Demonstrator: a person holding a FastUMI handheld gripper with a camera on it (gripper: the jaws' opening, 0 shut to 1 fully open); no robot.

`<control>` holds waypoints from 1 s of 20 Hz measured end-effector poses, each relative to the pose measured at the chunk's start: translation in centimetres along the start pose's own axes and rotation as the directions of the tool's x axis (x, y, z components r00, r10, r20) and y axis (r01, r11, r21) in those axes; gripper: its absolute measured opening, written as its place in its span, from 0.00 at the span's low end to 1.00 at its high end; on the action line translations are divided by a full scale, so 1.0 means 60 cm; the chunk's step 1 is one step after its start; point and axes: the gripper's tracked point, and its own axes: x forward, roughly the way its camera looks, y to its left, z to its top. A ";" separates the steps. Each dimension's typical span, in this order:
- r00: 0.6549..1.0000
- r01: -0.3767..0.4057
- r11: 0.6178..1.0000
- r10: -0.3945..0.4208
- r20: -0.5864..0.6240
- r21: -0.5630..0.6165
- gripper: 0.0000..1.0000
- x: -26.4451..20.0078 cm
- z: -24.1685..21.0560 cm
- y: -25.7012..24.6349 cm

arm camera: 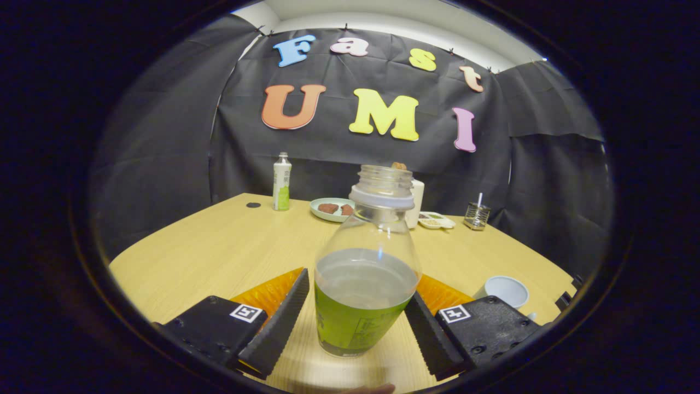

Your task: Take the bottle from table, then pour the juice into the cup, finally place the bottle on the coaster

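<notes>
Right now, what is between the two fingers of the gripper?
In the gripper view, the uncapped bottle stands on the table between the open gripper fingers; neither visibly presses it.

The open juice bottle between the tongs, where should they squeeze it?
Squeeze the bottle on its wide lower body, at the green label, one finger on each flank. It stands upright and uncapped, and the open tongs already straddle it level from the front. The neck narrows and slopes, so it would probably slip there.

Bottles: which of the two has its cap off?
The near bottle, standing between the gripper fingers, which flank it open: its neck is bare and open. The far bottle, by the wall beyond the plate, wears a white cap.
</notes>
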 end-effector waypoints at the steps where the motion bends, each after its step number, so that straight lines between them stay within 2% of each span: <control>1: 1.000 0.014 1.000 -0.014 -0.015 0.002 1.00 0.006 -0.005 -0.004; 4: 0.999 0.022 1.000 -0.022 -0.029 0.001 0.87 0.000 -0.010 -0.003; 5: 0.999 0.036 0.999 -0.036 -0.033 -0.002 0.86 -0.006 -0.011 -0.008; 9: 0.999 0.047 0.999 -0.047 -0.020 -0.009 0.85 -0.028 -0.004 -0.008; 20: 0.997 -0.069 0.988 0.064 0.041 0.136 0.83 -0.078 0.034 -0.004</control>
